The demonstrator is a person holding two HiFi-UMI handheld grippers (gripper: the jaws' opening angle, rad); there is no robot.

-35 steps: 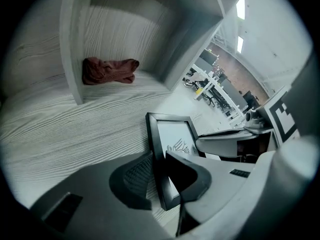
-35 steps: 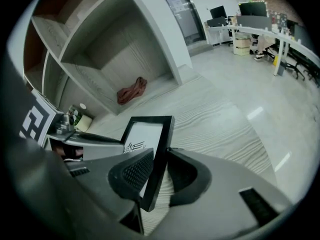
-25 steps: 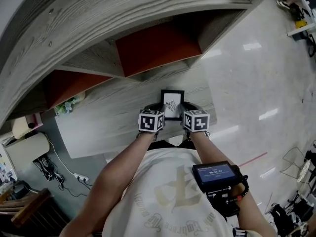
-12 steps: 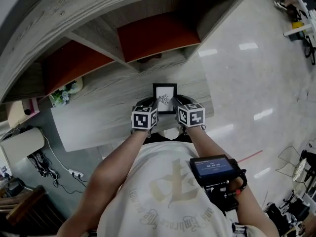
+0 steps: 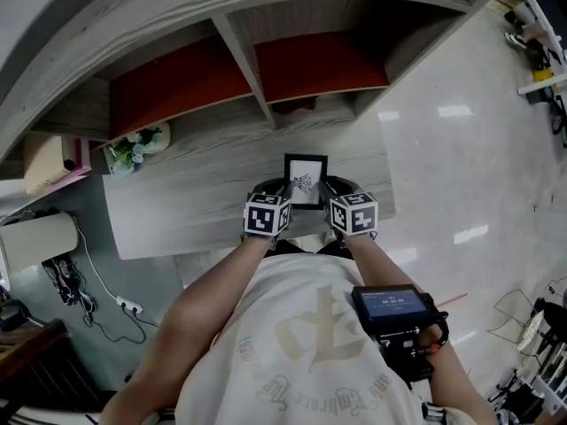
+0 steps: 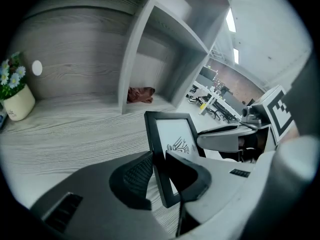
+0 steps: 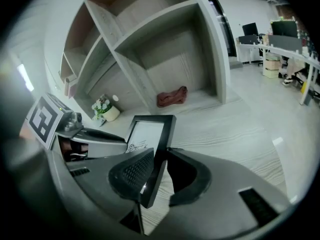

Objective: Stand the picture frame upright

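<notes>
The picture frame (image 5: pixel 306 181), black with a white sheet and a small drawing, is held over the grey wooden desk (image 5: pixel 195 211) just in front of the person. My left gripper (image 5: pixel 283 193) is shut on its left side edge. My right gripper (image 5: pixel 329 193) is shut on its right side edge. In the left gripper view the frame (image 6: pixel 172 134) rises between the jaws of the left gripper (image 6: pixel 158 170), with its face toward the person. In the right gripper view the frame's (image 7: pixel 149 131) edge is pinched by the right gripper (image 7: pixel 160 168). Its bottom edge is hidden by the jaws.
A shelf unit with red back panels (image 5: pixel 195 73) rises behind the desk. A small pot of flowers (image 5: pixel 135 147) stands at the desk's left. A reddish-brown cloth (image 6: pixel 141 94) lies in the shelf bay straight ahead. The desk's right edge drops to a glossy floor (image 5: pixel 443 149).
The head view has swung, bringing more of the shelves and the flower pot into sight. Both grippers stay clamped on the frame, which keeps about the same place on the desk.
</notes>
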